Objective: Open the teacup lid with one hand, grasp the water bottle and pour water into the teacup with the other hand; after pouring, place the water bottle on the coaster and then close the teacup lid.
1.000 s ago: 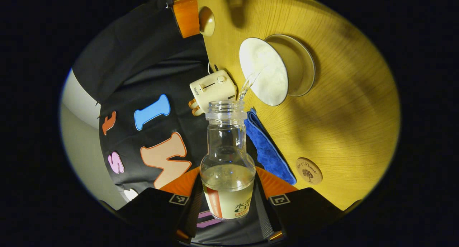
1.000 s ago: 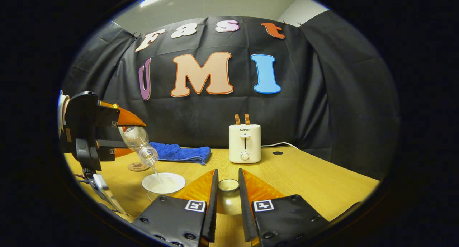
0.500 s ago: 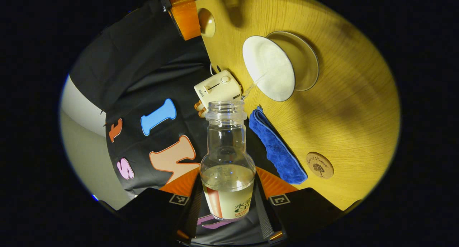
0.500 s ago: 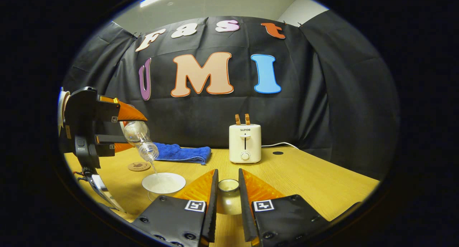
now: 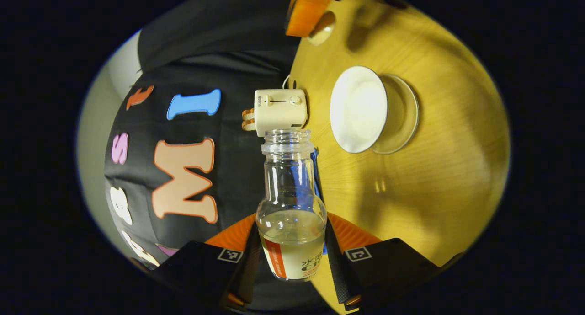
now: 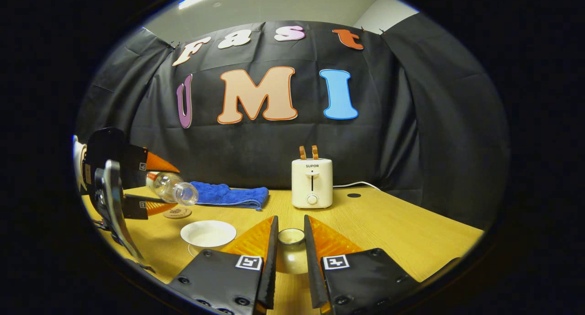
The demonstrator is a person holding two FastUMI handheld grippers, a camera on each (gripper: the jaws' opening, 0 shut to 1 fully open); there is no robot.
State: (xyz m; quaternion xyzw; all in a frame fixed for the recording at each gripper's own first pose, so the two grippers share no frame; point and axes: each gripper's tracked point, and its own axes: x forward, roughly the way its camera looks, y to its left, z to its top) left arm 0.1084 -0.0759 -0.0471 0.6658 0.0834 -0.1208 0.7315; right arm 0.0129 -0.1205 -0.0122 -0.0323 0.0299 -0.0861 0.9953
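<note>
Gripping labelled water bottle (image 5: pixel 291 214) (uncapped)

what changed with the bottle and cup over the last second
The stream of water into the teacup has stopped. The left hand-held gripper has tipped the water bottle back from neck-down to near level. Unchanged: it still grips the bottle, and the right hand-held gripper still holds the lid.

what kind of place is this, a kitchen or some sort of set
Probably a staged recording booth, not a real kitchen: a black cloth backdrop hangs behind a wooden table holding just a few props, like a toaster and a folded blue towel.
</note>
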